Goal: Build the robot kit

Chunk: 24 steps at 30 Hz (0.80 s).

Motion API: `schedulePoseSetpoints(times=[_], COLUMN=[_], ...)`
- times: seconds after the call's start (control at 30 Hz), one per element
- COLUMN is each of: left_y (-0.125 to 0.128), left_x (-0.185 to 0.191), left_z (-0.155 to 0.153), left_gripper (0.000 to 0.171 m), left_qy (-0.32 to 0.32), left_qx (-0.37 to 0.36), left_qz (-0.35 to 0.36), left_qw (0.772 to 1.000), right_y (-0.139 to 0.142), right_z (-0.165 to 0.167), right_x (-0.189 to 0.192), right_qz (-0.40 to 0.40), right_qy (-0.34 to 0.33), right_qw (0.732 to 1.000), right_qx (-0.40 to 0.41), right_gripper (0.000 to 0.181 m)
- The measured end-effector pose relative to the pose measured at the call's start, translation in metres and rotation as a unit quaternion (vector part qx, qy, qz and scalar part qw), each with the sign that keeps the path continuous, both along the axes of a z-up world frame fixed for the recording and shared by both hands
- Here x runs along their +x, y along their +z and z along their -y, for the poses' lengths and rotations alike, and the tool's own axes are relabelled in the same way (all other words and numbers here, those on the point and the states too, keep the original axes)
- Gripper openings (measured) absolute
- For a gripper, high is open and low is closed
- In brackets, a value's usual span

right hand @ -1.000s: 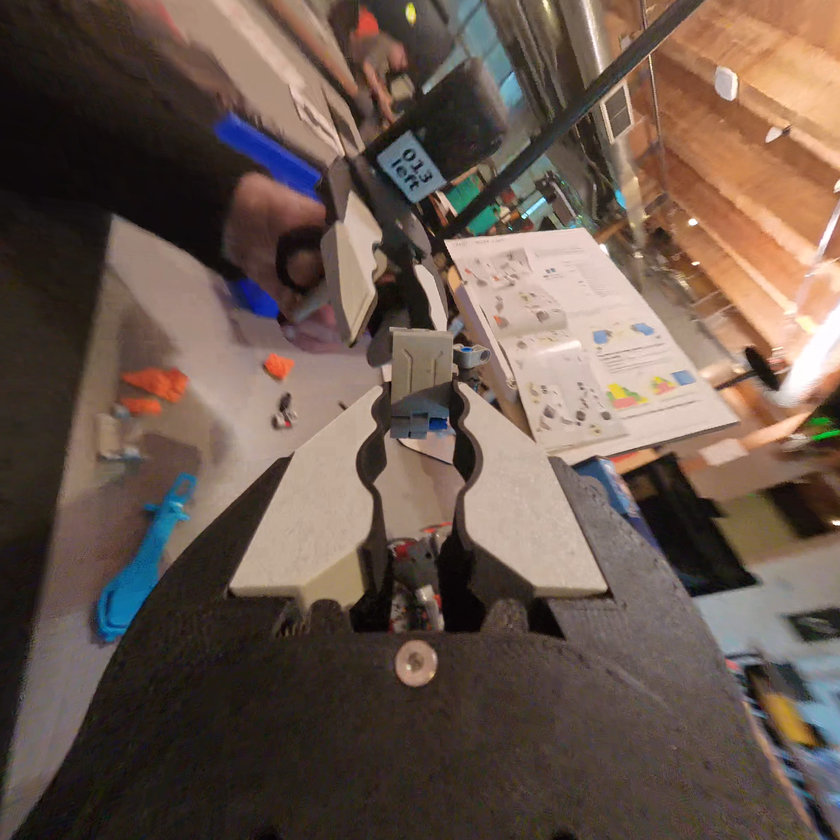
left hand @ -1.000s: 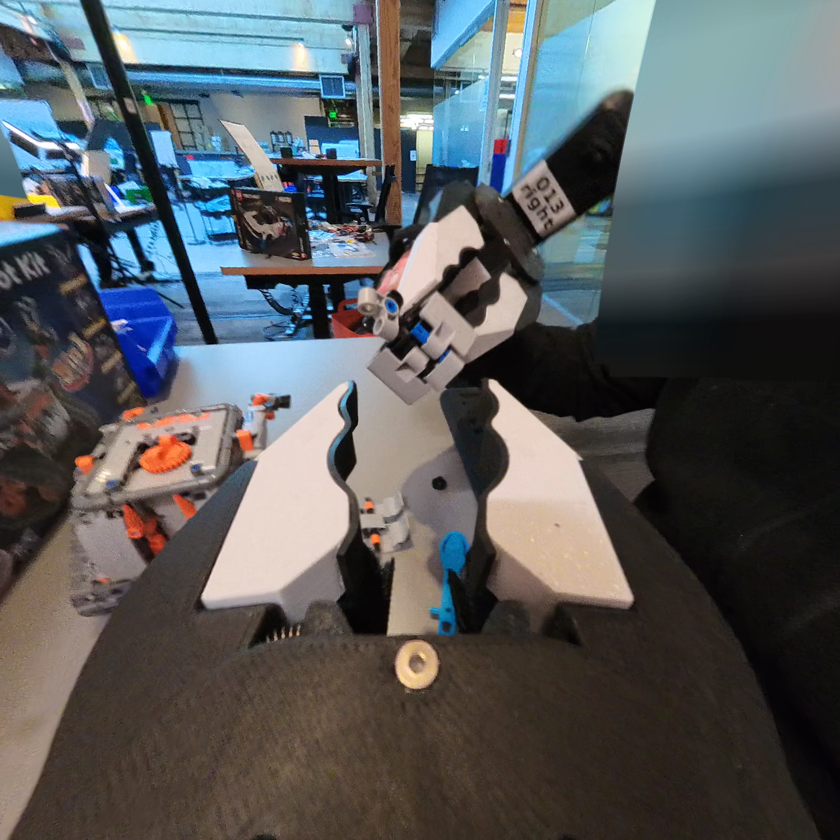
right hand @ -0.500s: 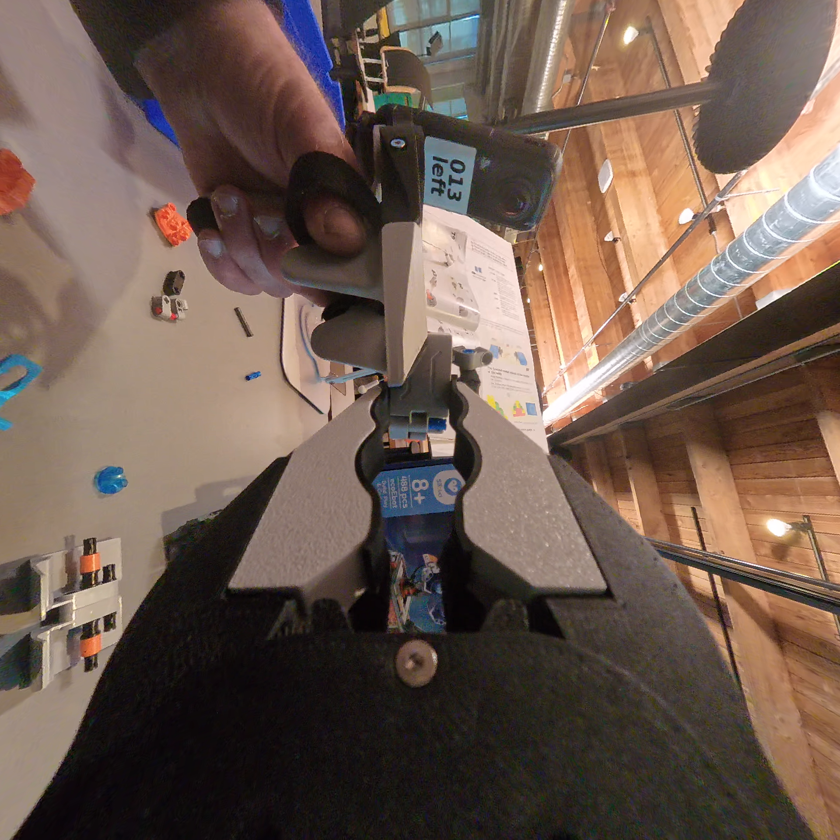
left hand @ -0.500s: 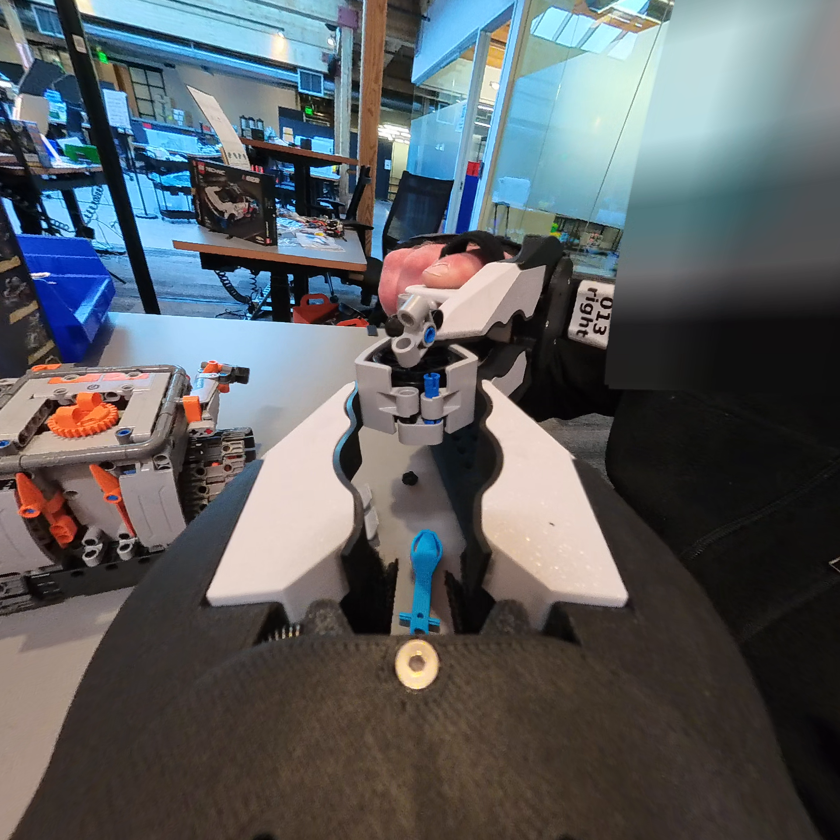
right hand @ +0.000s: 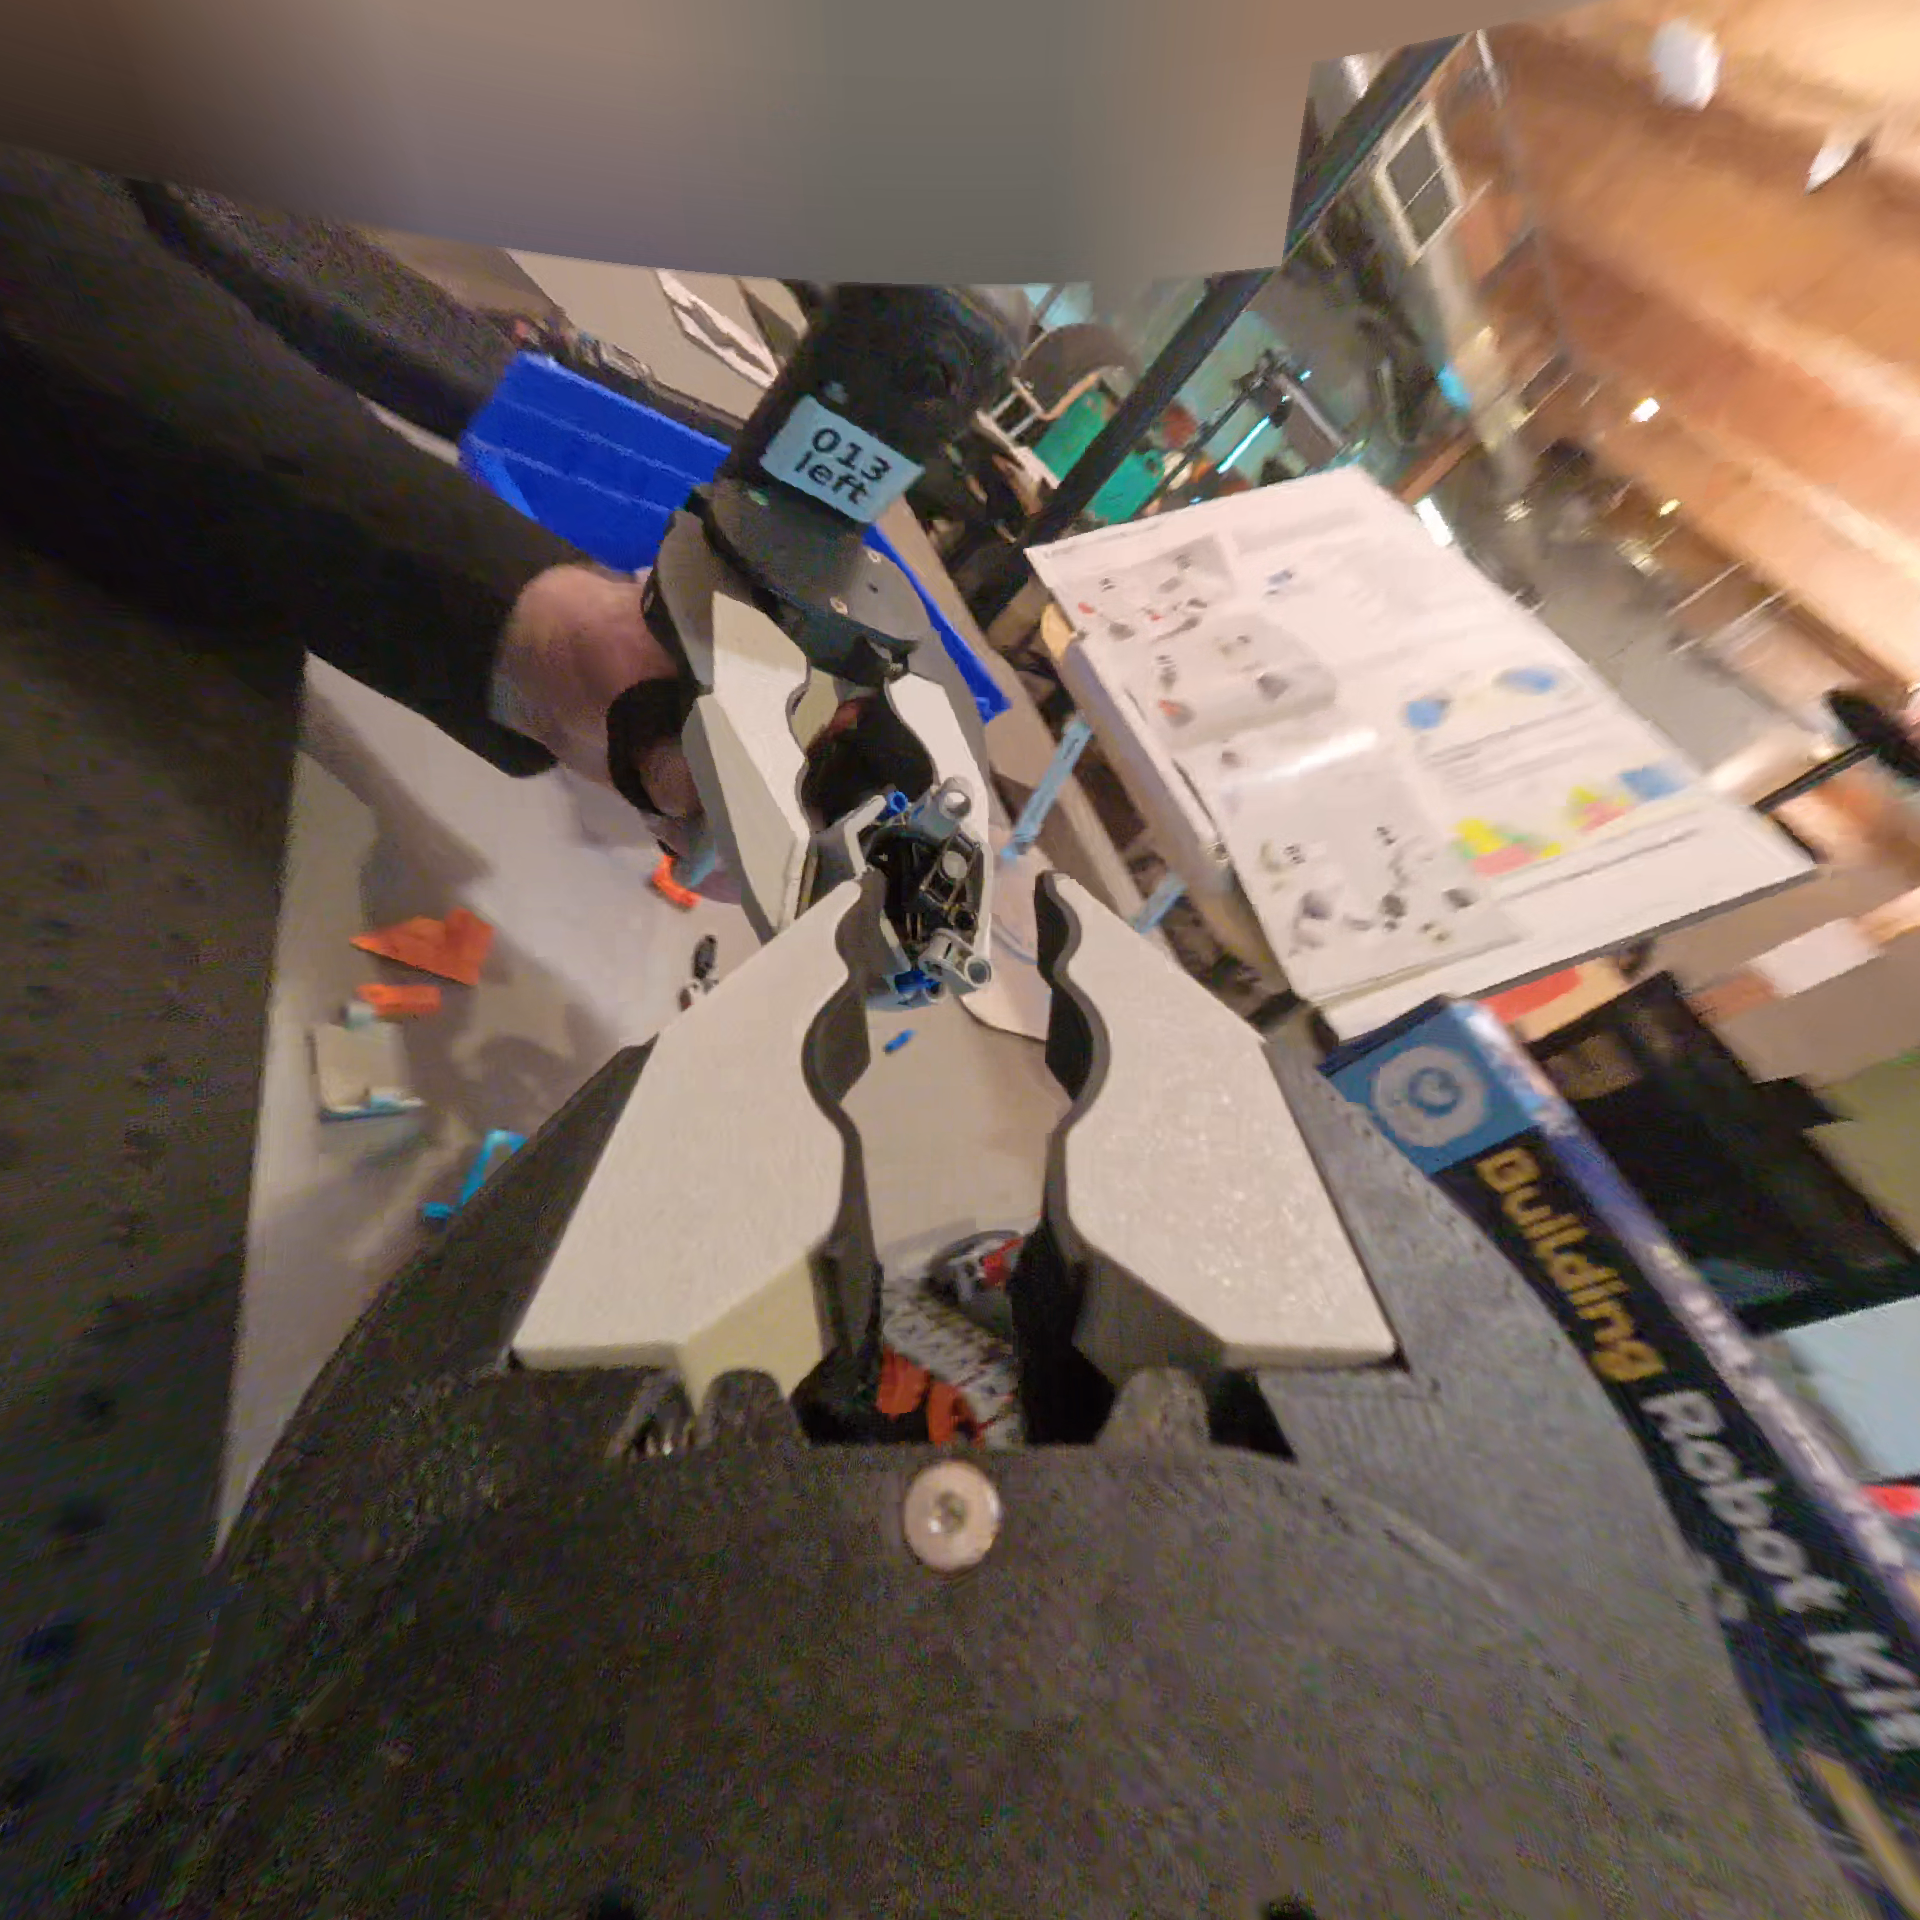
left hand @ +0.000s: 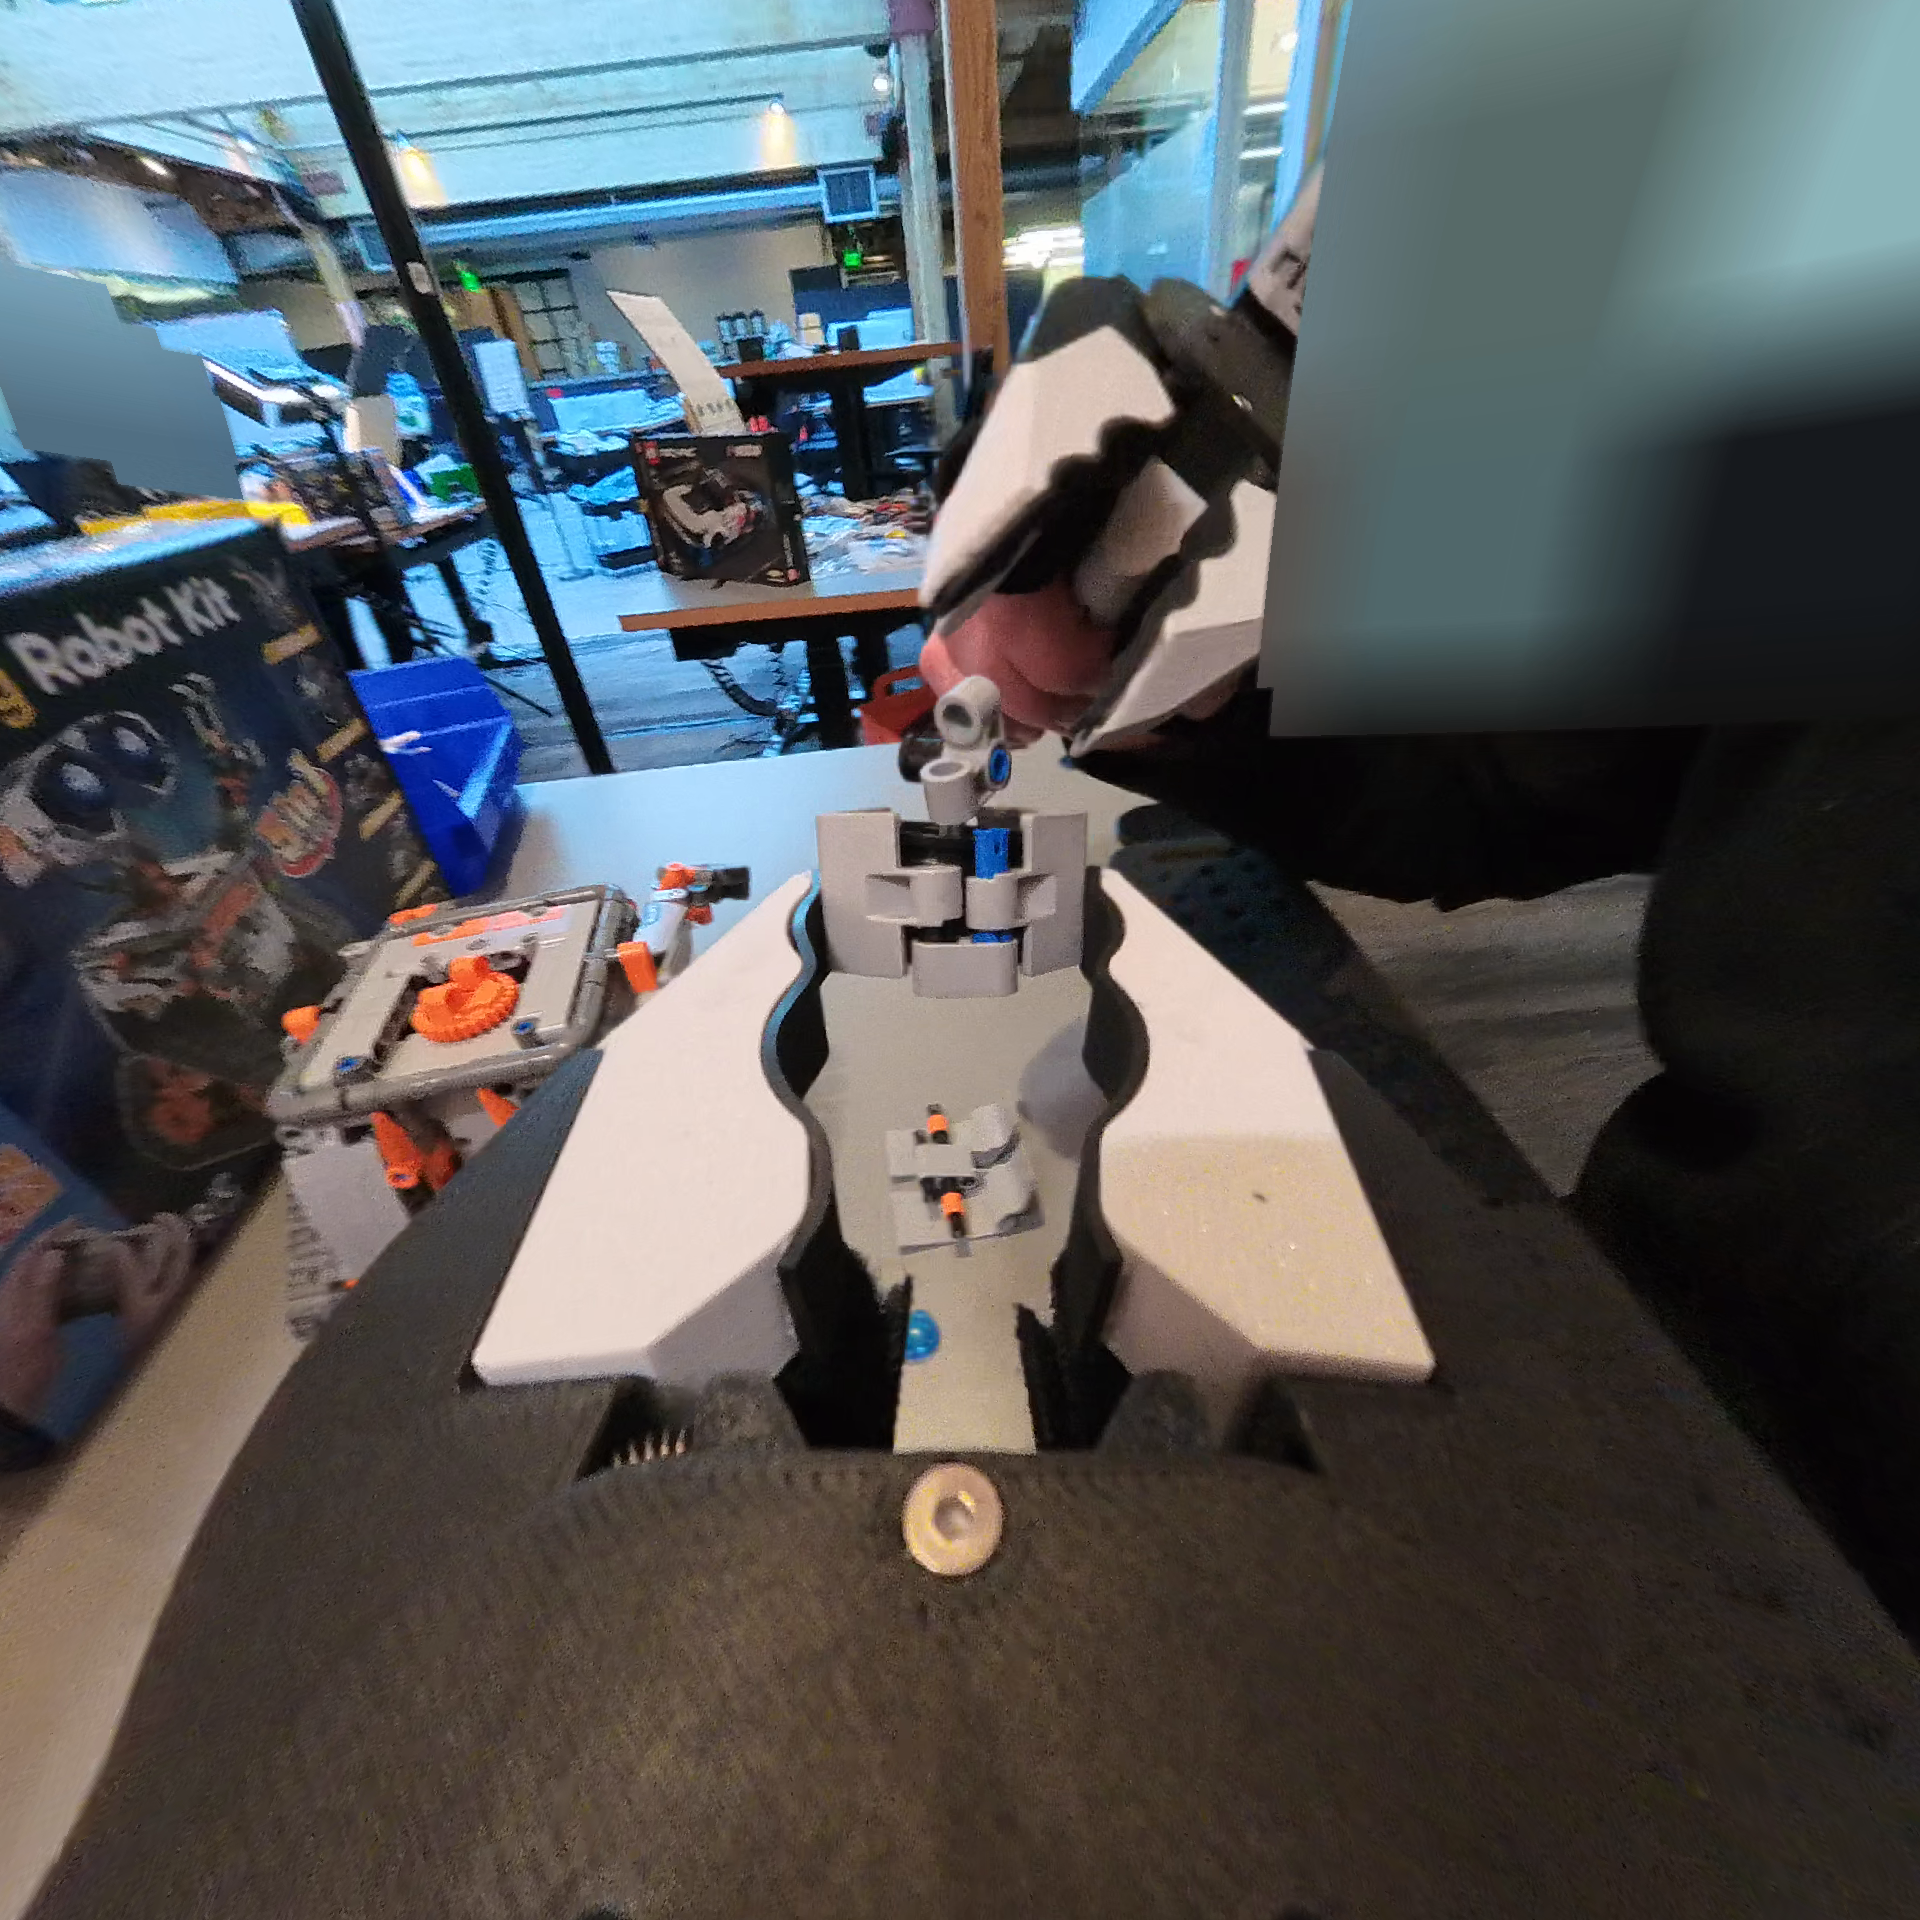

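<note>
**Change from the earlier frame.** The grey block (left hand: 940,914) has passed from the right gripper (right hand: 951,894) to the left gripper (left hand: 953,883). The right one has let go and drawn back up and to the right.

**Left gripper.** Its fingers pinch the block by its two flat sides, at the very tips. The block sits upright above the table (left hand: 707,810), with a blue pin showing at its middle. A small grey connector (left hand: 961,743) stands free on top.

**Right gripper.** Its fingers are spread and hold nothing. In the left wrist view it hangs just beyond and above the connector, close to it but apparently apart.

**Surroundings.**
- A small grey piece with orange pins (left hand: 961,1174) lies on the table under the left fingers, with a blue stud (left hand: 920,1335) nearer still.
- A grey and orange model (left hand: 457,997) stands to the left, before a printed box (left hand: 135,831).
- An open booklet (right hand: 1351,727) is propped at the far right in the right wrist view.

**Handling.** The hold looks shallow, with only the fingertips bearing on smooth plastic. An even squeeze and a level wrist would keep the block from twisting. The pinned parts seem loose enough to shift under side load.
</note>
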<state>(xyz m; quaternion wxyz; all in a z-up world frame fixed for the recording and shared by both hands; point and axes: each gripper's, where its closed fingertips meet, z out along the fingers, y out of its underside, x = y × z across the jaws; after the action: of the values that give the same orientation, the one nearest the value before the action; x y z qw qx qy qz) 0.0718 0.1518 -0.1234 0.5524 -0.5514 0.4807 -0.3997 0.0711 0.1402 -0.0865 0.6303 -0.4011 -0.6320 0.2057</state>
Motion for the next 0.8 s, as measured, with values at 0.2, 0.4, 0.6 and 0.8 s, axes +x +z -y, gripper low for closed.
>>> schedulePoseSetpoints(times=[0.2,0.4,0.6,0.8], left_y=[-0.001,-0.003,-0.001,0.009], left_x=[0.003,0.003,0.004,0.007], left_z=[-0.002,-0.002,0.005,0.016], left_gripper=[0.045,0.045,0.045,0.045], left_qy=[0.027,0.037,0.032,0.026], left_qx=[0.044,0.072,0.102,0.140], left_qz=[-0.030,-0.053,-0.073,-0.082], left_qw=[0.998,0.995,0.992,0.986], right_y=[-0.015,-0.018,-0.019,-0.035], right_z=[-0.011,-0.009,-0.001,0.004], right_x=[-0.010,-0.010,-0.008,-0.013], right_qz=[0.021,0.035,0.070,0.131], right_qy=[0.037,0.046,0.071,0.084], right_qw=[0.990,0.991,0.993,0.987], right_qx=[-0.133,-0.120,-0.065,-0.038], right_gripper=[0.015,0.014,0.013,0.012])
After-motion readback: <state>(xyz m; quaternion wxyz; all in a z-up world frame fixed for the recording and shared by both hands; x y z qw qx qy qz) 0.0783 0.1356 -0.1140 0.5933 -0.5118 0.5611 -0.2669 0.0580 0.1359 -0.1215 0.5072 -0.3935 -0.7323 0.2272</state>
